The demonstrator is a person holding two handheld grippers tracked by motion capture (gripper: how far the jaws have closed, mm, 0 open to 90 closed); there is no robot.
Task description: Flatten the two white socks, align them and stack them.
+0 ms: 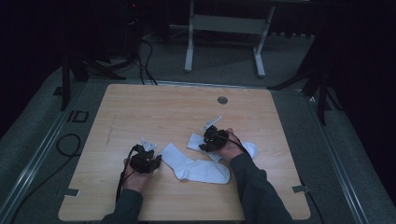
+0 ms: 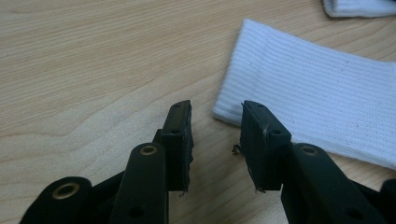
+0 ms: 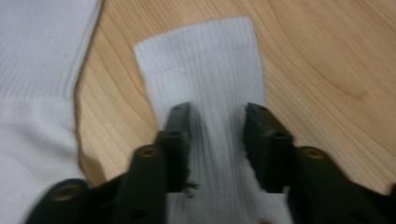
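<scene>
On the bench (image 1: 140, 107), the right gripper (image 3: 217, 121) pinches up the upper sock (image 3: 205, 60); the left gripper (image 2: 215, 126), parted and empty, sits just beside the lower sock's (image 2: 308, 93) cuff.

From above the person's side, we look forward and down over the whole wooden table (image 1: 140, 107). The two gripper views sit close to the tabletop, each facing along its own jaws. We find the same white socks (image 1: 201, 169) in all three views.
</scene>
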